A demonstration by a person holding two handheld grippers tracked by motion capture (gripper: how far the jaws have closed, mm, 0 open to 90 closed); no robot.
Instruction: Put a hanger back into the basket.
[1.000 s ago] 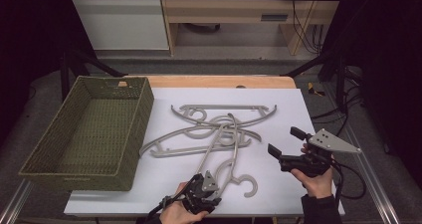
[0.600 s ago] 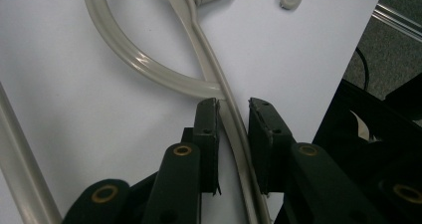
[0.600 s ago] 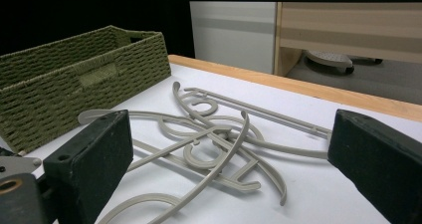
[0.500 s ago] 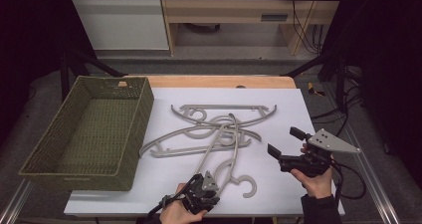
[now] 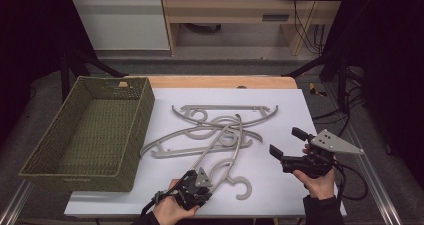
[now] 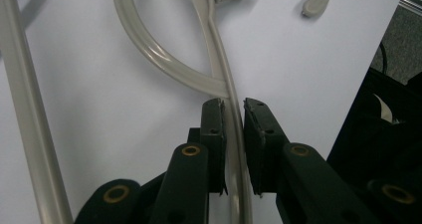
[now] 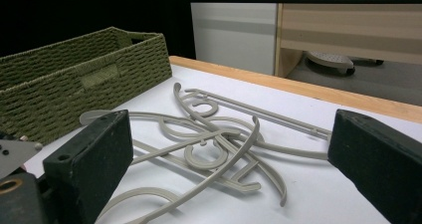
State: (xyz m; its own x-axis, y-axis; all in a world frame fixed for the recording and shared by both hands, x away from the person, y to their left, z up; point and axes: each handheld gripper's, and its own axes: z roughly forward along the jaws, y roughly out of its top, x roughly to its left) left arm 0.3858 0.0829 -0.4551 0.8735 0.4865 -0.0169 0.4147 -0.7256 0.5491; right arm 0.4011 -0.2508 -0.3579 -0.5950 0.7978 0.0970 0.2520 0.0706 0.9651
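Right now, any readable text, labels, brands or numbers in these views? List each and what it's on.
None readable.
The grey hangers, the green woven basket, the white table sheet and both grippers, left and right, carry no visible lettering.
The small dark plate on the wooden cabinet at the back is too small and blurred to read.

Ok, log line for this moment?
left gripper: closing on hanger arm | right gripper: open, idle | basket: empty | hangers: piled on table
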